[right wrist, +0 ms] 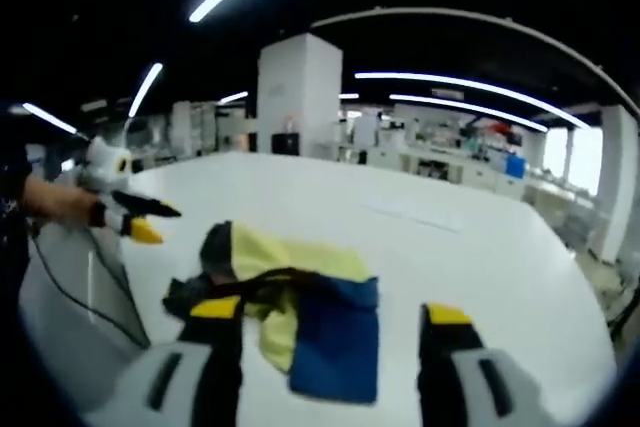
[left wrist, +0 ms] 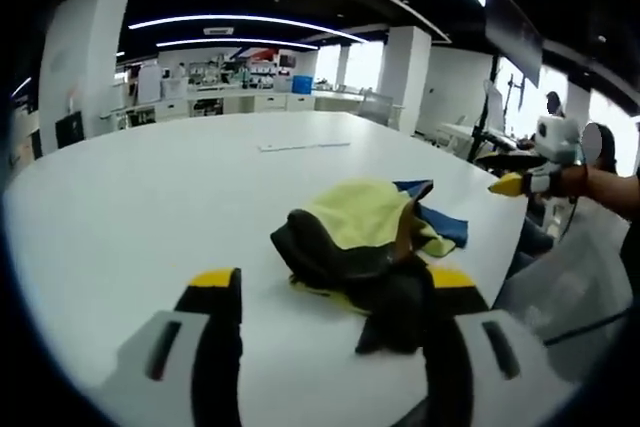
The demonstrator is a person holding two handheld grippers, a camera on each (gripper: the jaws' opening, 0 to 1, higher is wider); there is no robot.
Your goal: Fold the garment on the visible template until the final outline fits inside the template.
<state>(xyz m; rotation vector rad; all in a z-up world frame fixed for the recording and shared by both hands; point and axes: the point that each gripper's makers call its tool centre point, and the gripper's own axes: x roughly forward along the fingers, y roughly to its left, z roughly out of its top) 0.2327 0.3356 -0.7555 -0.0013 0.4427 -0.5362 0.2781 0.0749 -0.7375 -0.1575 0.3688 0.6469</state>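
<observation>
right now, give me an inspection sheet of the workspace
surface: white table, large, rounded edge.
job's things: garment, yellow, black and blue, lying crumpled near the table's edge; blue part spread flat. No template outline can be made out.
clutter: a thin flat strip far across the table, too small to identify.
grippers: left tongs open, one jaw at the garment's black edge; right tongs open, above the garment.
cables: a dark cable hangs beside the table's edge.
surroundings: open office, white pillars, ceiling light strips, counters along the far wall.
</observation>
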